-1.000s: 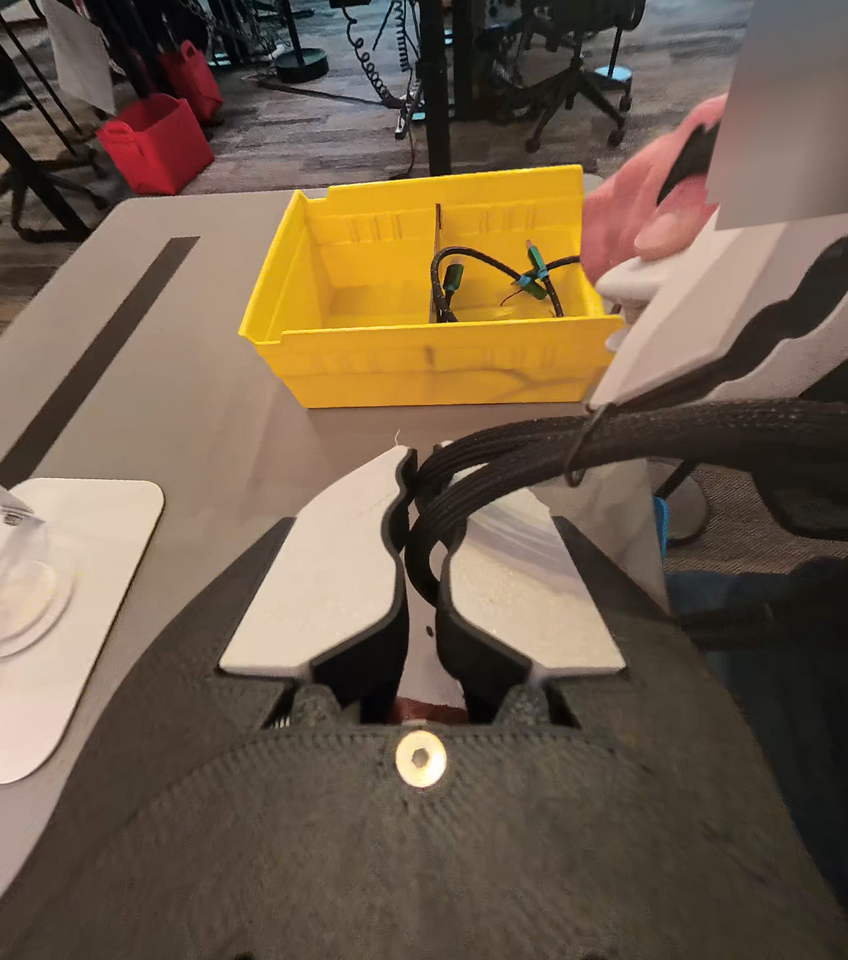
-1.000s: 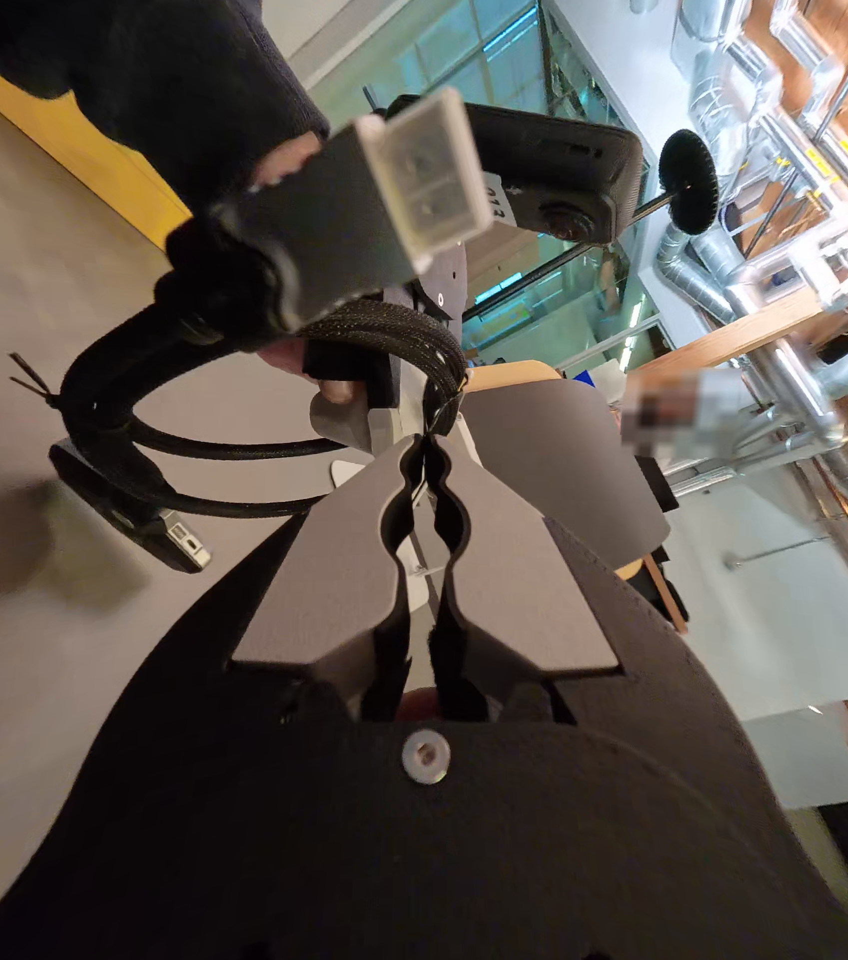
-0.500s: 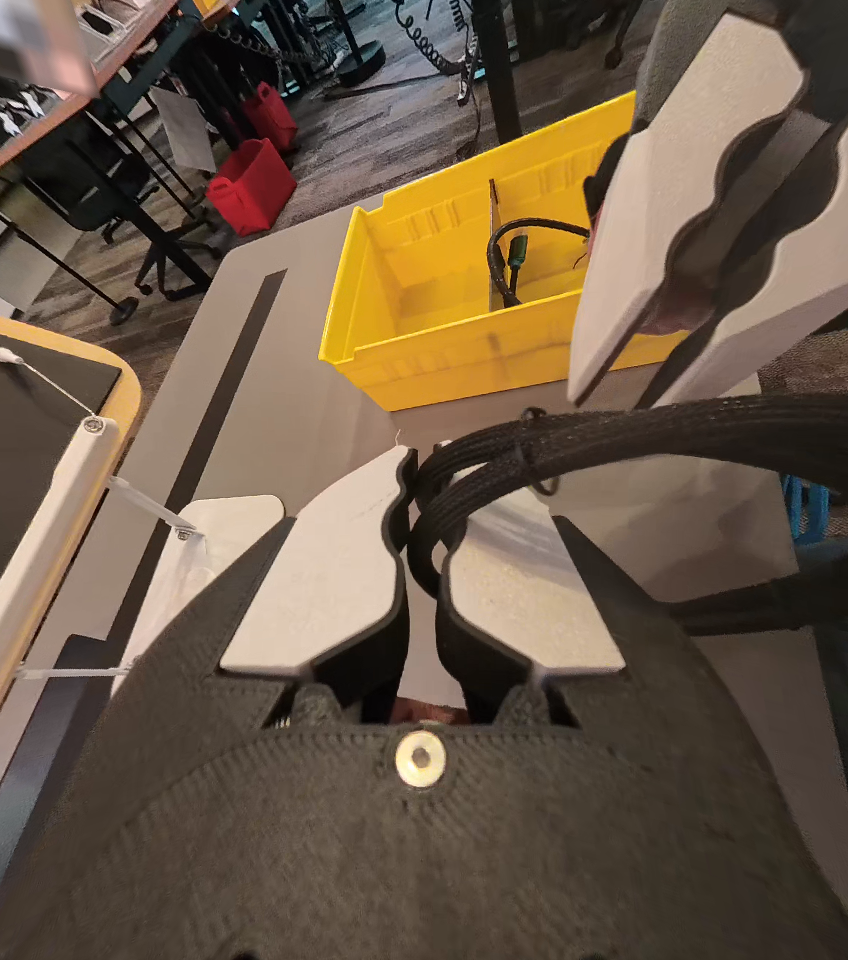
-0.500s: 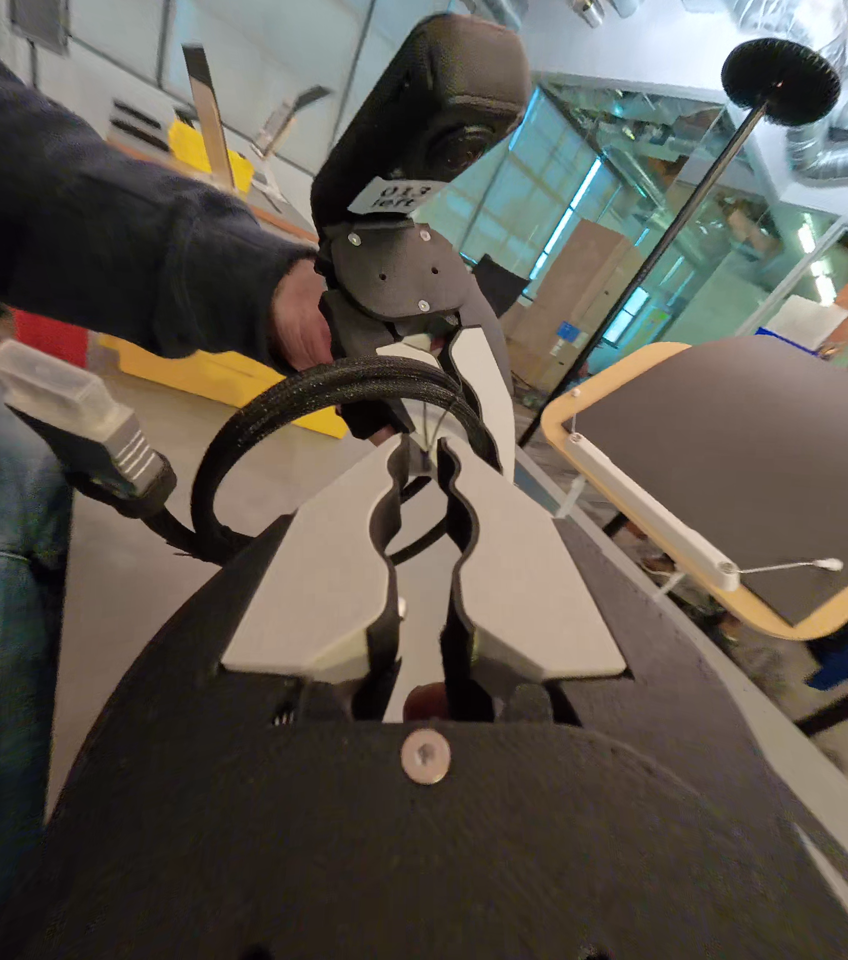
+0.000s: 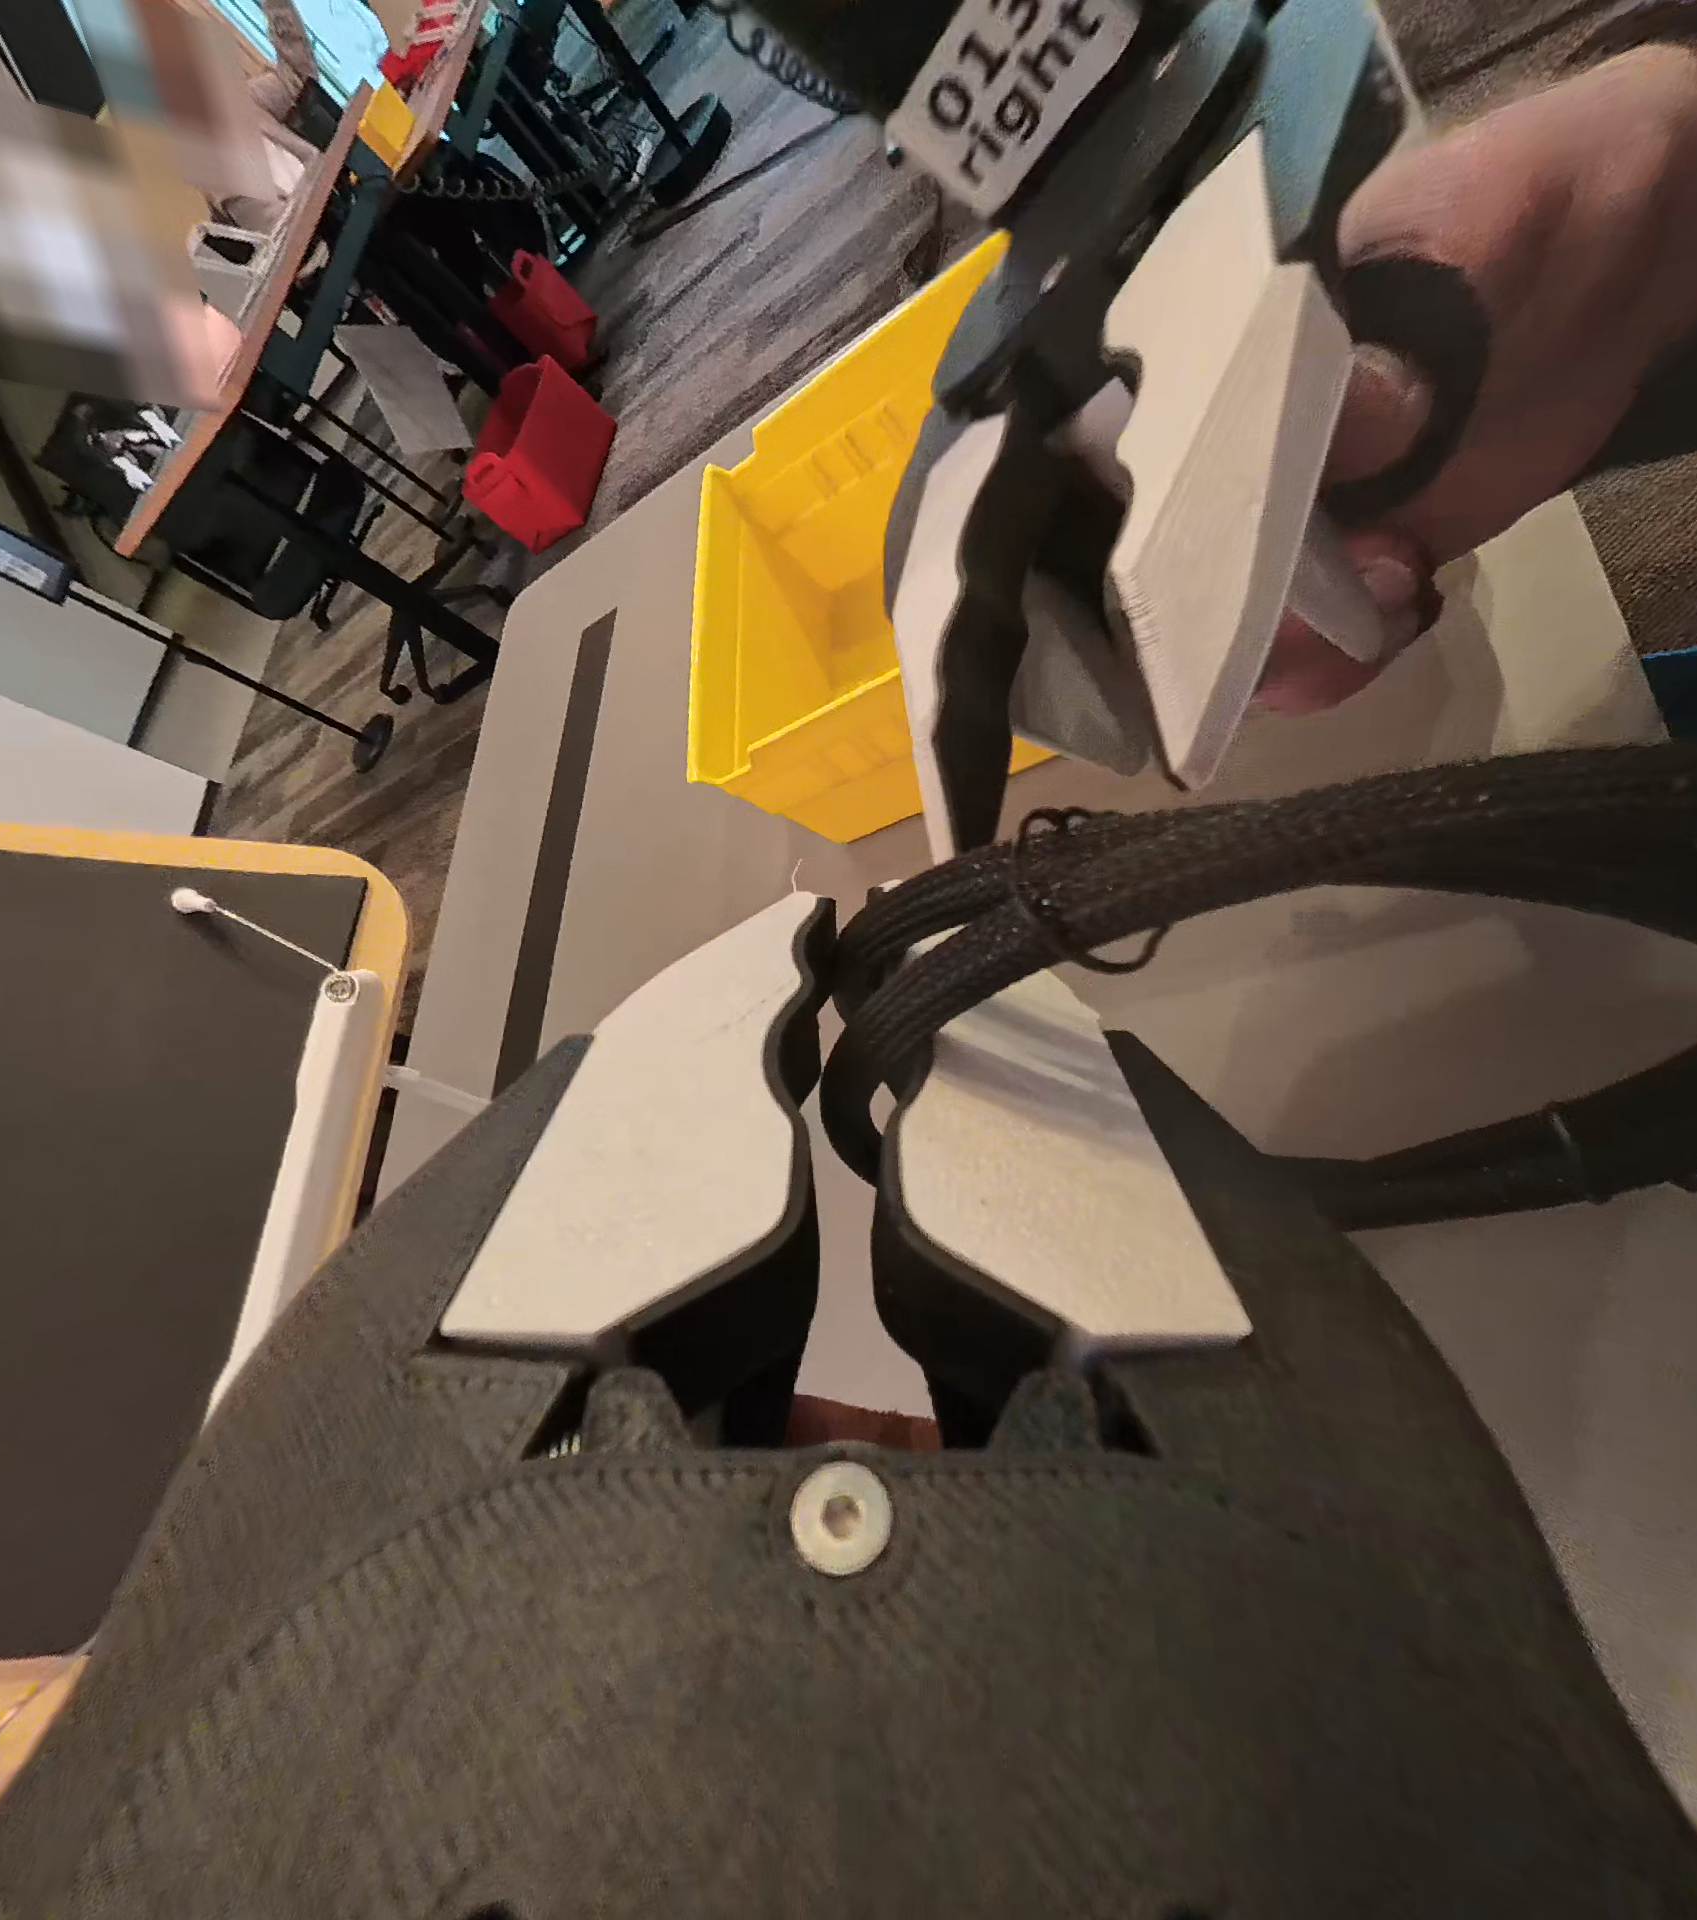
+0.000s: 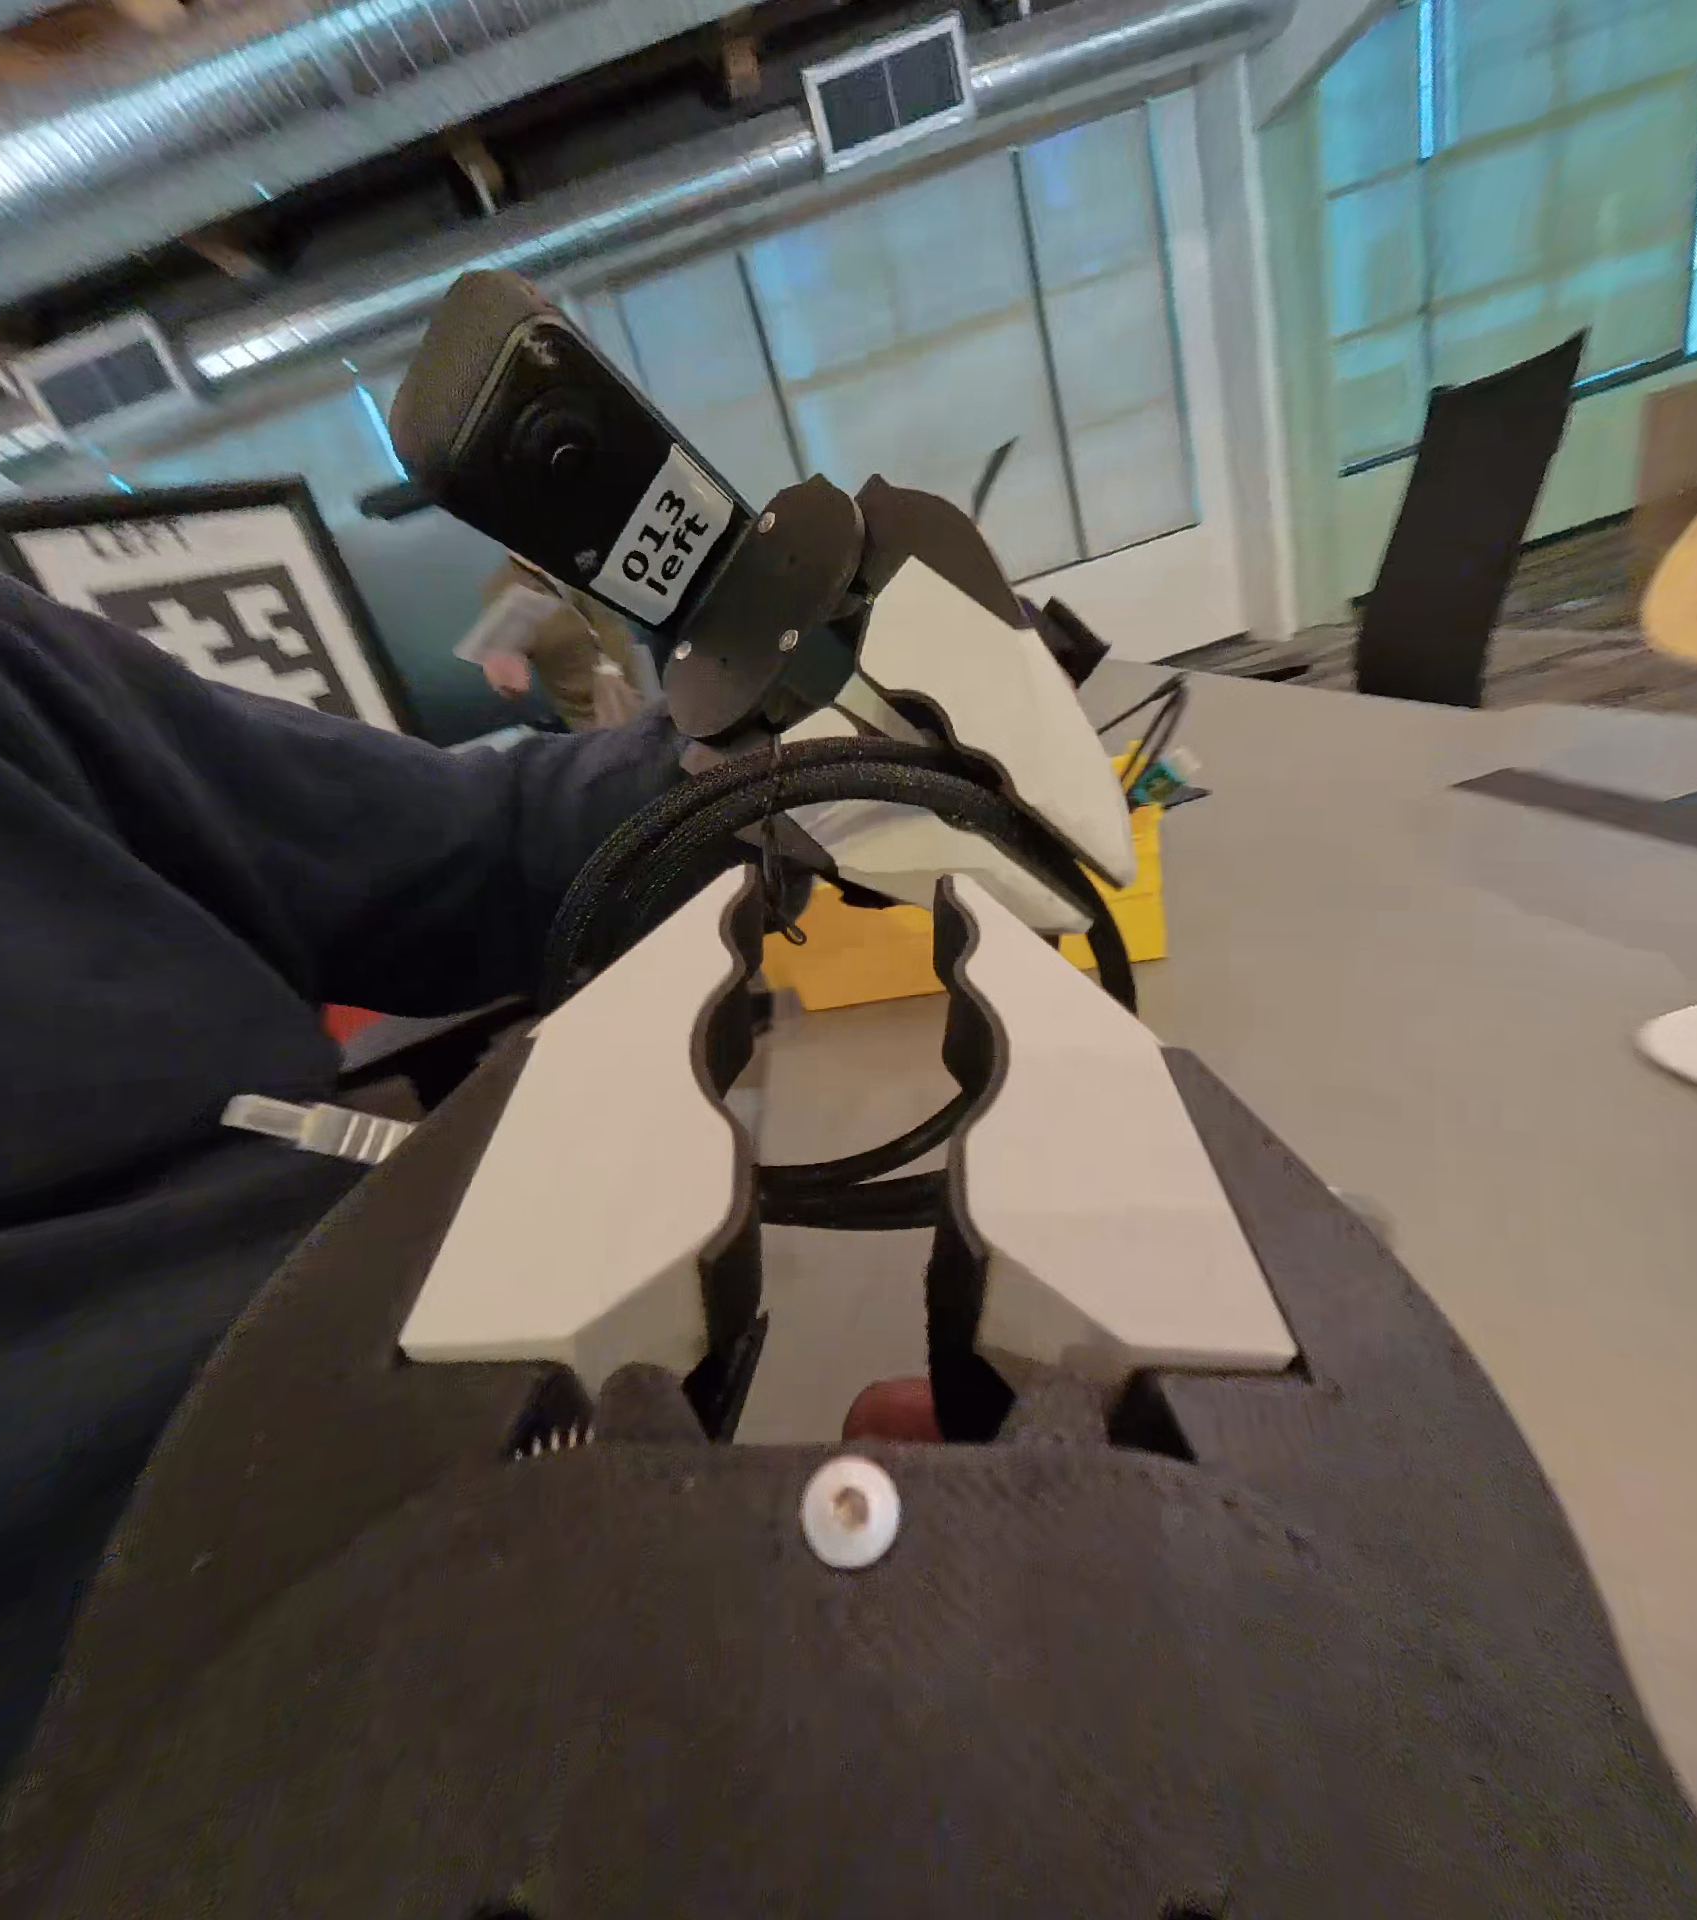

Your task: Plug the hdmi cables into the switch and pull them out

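Grey desk (image 5: 1446,1621) w/ a dark stripe fills the near ground, office floor and windows beyond. Left tongs (image 5: 849,935) sit nearest in left wrist view, white fingers pressed together on a coiled black braided HDMI cable (image 5: 1343,831); the coil's strands pass between the tips and loop off to the right, over the desk. Just above the coil, right tongs (image 5: 1041,769) point down at it, held by a person's hand (image 5: 1509,312); a thin black tie on the bundle is just below the tips.

Right wrist view: right tongs (image 6: 844,914) stand apart, nothing between the fingers, approx. at the coil's tie. Cable loop (image 6: 678,862) shows through the gap and arches above it, gripped farther off by left tongs (image 6: 1062,862), which carry a black camera w/ a white label. Clear-capped cable plug (image 6: 314,1127) pokes out at left beside a dark sleeve (image 6: 148,831).

Farther back: yellow plastic bin (image 5: 782,644) on the desk, behind both tongs. Wood-rimmed black board (image 5: 75,1195) at left edge, red bins (image 5: 537,452) on the floor past the desk. No switch visible in either view.
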A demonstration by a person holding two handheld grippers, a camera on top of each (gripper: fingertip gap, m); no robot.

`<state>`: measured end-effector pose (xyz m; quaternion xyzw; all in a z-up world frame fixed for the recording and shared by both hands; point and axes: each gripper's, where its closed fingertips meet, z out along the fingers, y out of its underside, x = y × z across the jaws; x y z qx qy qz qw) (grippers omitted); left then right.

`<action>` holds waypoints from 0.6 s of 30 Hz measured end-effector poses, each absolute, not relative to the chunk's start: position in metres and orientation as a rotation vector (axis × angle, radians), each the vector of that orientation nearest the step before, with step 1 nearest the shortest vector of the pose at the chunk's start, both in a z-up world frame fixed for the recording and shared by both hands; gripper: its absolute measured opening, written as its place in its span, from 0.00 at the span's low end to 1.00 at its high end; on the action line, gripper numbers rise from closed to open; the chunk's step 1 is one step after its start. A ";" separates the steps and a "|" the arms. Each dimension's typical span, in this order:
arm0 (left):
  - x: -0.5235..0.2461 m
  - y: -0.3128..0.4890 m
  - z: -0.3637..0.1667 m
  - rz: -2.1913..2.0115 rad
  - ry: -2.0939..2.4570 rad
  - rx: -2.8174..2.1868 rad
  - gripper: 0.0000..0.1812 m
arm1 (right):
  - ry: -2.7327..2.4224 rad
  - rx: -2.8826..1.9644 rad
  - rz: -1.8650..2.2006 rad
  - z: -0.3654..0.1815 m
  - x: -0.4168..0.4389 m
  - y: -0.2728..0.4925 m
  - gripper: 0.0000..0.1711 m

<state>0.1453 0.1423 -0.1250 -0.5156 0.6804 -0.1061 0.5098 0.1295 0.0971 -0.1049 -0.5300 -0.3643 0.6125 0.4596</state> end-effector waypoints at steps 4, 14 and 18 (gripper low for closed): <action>0.146 0.140 -0.120 -0.254 1.655 -1.197 0.02 | -0.798 -1.259 1.870 -0.102 0.131 0.090 0.19; 0.151 0.137 -0.111 -0.159 1.671 -1.098 0.03 | -0.630 -1.100 2.308 -0.097 0.120 0.075 0.16; 0.151 0.135 -0.110 -0.136 1.678 -1.071 0.02 | -0.514 -0.991 2.393 -0.088 0.126 0.079 0.11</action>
